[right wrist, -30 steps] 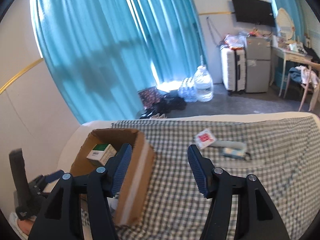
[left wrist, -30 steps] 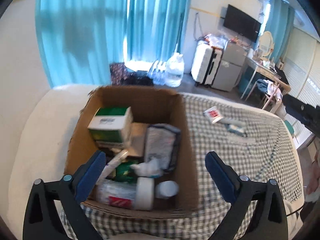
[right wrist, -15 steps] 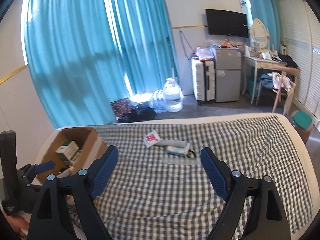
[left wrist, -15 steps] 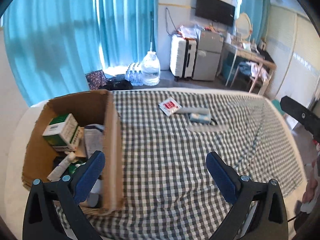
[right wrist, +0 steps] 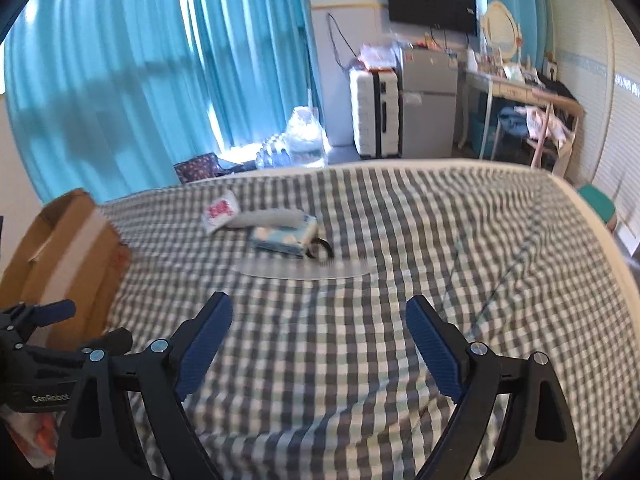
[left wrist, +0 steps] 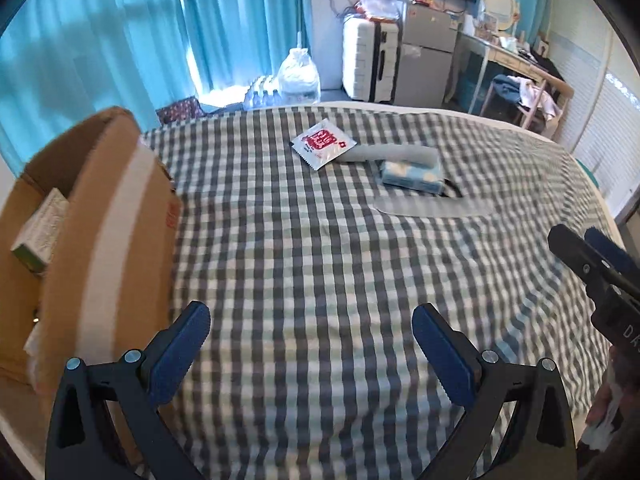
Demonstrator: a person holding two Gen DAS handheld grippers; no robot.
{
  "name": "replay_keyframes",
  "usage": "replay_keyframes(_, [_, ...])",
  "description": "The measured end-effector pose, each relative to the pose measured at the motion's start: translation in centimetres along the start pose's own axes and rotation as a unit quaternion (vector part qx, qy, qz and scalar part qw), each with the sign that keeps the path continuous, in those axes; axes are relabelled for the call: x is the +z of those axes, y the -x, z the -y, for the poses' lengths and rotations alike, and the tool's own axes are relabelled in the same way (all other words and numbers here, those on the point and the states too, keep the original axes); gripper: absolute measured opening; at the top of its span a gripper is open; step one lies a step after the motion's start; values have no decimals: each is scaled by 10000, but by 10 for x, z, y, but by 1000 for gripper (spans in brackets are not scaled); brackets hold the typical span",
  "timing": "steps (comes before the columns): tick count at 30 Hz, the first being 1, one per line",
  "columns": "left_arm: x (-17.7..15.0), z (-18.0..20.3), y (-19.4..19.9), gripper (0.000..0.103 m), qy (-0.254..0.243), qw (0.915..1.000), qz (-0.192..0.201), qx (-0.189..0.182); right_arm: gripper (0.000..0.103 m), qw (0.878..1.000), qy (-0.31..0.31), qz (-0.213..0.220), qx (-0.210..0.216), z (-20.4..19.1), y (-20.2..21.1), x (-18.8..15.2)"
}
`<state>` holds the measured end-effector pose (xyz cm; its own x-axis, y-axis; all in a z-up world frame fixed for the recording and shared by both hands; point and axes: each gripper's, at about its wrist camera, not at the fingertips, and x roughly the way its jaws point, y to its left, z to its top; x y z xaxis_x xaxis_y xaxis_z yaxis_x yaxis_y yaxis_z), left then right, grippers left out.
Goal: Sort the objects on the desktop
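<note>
A cardboard box [left wrist: 100, 216] with sorted items stands at the left of the checked tablecloth; it also shows in the right wrist view [right wrist: 64, 252]. Farther back lie a white packet with red print [left wrist: 322, 142], a grey roll [left wrist: 394, 155], a blue tissue pack [left wrist: 412, 176], a black ring [right wrist: 320, 249] and a clear ruler [left wrist: 432, 208]. The packet [right wrist: 220, 212], roll [right wrist: 272, 218], tissue pack [right wrist: 284, 238] and ruler [right wrist: 304, 269] also show in the right wrist view. My left gripper [left wrist: 310, 340] is open and empty beside the box. My right gripper [right wrist: 318, 334] is open and empty, short of the objects.
The checked tablecloth [left wrist: 320, 260] covers a rounded table with a white rim [right wrist: 592, 212]. Beyond it are blue curtains [right wrist: 160, 60], water bottles [right wrist: 306, 140], a white suitcase [right wrist: 374, 112], a small fridge [right wrist: 428, 100] and a desk with a chair [right wrist: 532, 120].
The left gripper has swung right, from above the box to over the cloth beside it. The right gripper has moved closer to the objects on the cloth. Both stay open.
</note>
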<state>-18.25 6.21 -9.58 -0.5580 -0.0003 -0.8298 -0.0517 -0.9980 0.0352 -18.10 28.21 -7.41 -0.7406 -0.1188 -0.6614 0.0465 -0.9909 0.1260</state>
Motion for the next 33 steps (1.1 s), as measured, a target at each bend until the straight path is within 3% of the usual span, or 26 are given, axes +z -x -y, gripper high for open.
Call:
replay_keyframes(7, [35,1,-63,103,139,9998,-99,117,89,9994,-43,144,314,8,-57,25])
replay_keyframes(11, [58,-4,-101,103,203,9991,-126,348,88,9973,349,193,612,-7,-90,45])
replay_keyframes(17, [91,-17,-140,103,558,9980,-86,283,85,9922,950,8,810,-36,-151,65])
replay_keyframes(21, [100,-17,-156,103,448,9987,-70,217,47,9901,1026,-222,931,-46,-174,58])
replay_keyframes(24, [99,-15,-166,103,336,9990,-101,265,40,9876,1264,-282,887,-51,-173,51])
replay_keyframes(27, [99,-14,-168,103,357,9992,-77,148,17,9880,1161,-267,978,-45,-162,54])
replay_keyframes(33, [111,-8,-168,103,294,9995,17,67,14,9928,989,-15,671,-35,-131,55])
